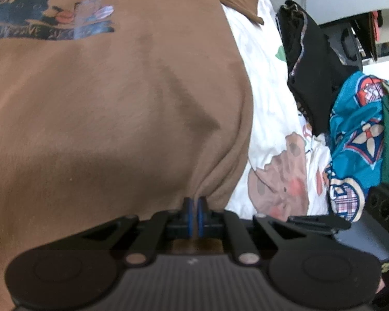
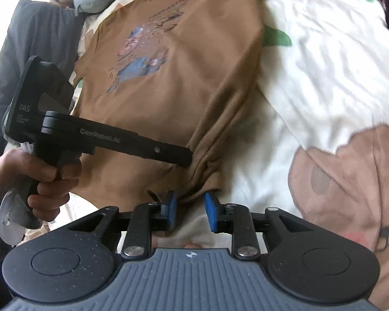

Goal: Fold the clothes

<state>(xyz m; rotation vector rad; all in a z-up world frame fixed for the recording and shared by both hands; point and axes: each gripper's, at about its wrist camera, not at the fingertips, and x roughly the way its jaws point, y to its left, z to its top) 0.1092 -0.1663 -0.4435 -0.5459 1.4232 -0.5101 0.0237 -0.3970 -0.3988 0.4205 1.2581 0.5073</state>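
Two tongs at brown shirt (image 1: 103, 103) hem: left (image 1: 194, 204) clamps it, right (image 2: 190, 207) released.

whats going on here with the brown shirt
A person is folding a brown t-shirt spread on a white cartoon-print bedsheet, holding tongs in each hand. The left tongs are shut on the shirt's bottom edge. The right tongs are open, with bunched hem fabric between their pads. Other clothes lie piled alongside.

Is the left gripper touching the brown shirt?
Touching. In the left wrist view the left gripper is pinched shut on the brown shirt, whose hem bunches between its blue pads.
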